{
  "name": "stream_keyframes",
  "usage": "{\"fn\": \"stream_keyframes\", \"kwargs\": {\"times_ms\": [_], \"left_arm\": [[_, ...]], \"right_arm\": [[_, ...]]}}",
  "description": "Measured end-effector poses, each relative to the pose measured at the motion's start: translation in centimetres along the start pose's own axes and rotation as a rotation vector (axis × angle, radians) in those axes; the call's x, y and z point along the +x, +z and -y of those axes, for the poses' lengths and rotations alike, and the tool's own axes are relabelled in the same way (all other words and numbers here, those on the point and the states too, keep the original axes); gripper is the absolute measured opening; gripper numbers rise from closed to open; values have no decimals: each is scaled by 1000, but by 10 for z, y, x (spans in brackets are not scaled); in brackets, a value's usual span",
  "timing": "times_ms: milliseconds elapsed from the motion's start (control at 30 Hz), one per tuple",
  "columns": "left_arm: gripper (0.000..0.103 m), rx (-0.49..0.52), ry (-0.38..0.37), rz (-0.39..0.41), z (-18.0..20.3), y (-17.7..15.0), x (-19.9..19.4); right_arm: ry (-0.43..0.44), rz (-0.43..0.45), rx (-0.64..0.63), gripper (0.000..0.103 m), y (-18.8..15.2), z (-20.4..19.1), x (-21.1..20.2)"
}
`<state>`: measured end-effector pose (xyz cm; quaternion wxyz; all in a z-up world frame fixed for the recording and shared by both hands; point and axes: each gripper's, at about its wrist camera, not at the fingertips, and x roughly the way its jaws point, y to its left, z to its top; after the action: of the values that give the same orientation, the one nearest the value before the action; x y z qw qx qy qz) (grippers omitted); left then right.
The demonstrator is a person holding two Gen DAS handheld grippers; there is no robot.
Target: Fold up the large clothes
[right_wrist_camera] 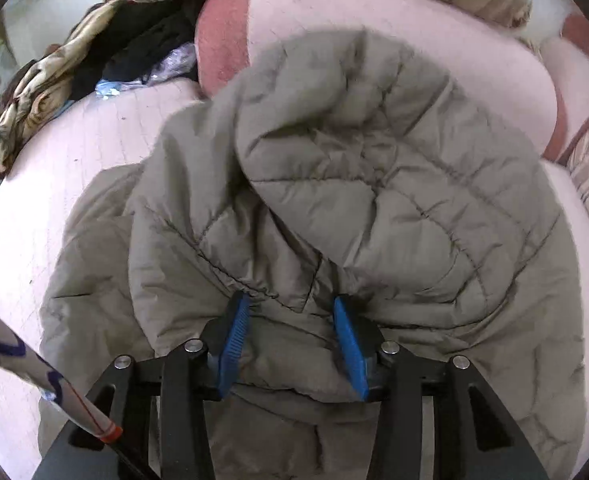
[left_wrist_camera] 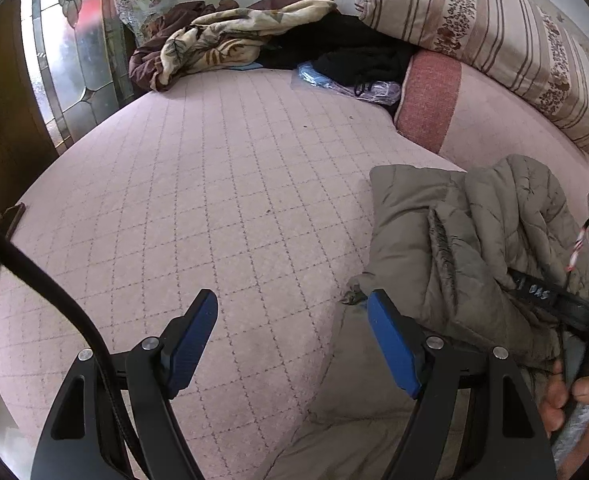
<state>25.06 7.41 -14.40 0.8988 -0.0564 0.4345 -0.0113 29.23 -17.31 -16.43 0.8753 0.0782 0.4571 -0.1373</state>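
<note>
A grey-olive quilted puffer jacket (right_wrist_camera: 334,184) lies bunched on the pink quilted bed (left_wrist_camera: 214,200). In the right wrist view my right gripper (right_wrist_camera: 292,312) reaches down into its near edge. A thick fold of the jacket fills the gap between the blue pads (right_wrist_camera: 234,340), and creases run into their tips. My left gripper (left_wrist_camera: 292,320) hovers over the bedspread just left of the jacket (left_wrist_camera: 434,240), jaws wide apart with nothing between them. Its right pad (left_wrist_camera: 390,344) sits beside the jacket's edge. A person's hand (left_wrist_camera: 566,396) holds the right tool at the lower right.
A striped bolster (left_wrist_camera: 494,40) and a pink pillow (left_wrist_camera: 430,96) line the far right of the bed. A patterned blanket (left_wrist_camera: 214,48), black clothes (left_wrist_camera: 346,52) and a plastic bag (left_wrist_camera: 358,84) are heaped at the far end. A glazed door (left_wrist_camera: 66,60) stands left.
</note>
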Motion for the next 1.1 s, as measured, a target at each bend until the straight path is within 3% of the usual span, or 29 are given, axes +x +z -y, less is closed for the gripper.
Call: {"fn": "stream_keyframes", "kwargs": {"times_ms": [100,233,367,433,467,767,1100], "left_arm": [[76,-2,-29,-1,1,0,0],[76,-1,-58,-7,2,-3,-2],[76,3,-71,-8,5,-4,-4],[76,8,-72,-4,6,-4,-5],[76,11,-76,-2,7,-4,-5],[76,37,-94,1,15,-5,-6],[76,74,-100,17,21,-9,-14]], "right_arm": [[8,96,36,55,-4,21,-37],[-122,180,32,61,-9,52,-54],[-204,89,77,61,-15,85,-26],[-173,-11,94,65,-22,95,0],[-163,-21,96,66,-25,96,5],[-134,59,97,71,-29,109,-49],[-158,32,160,76,-97,161,-96]]}}
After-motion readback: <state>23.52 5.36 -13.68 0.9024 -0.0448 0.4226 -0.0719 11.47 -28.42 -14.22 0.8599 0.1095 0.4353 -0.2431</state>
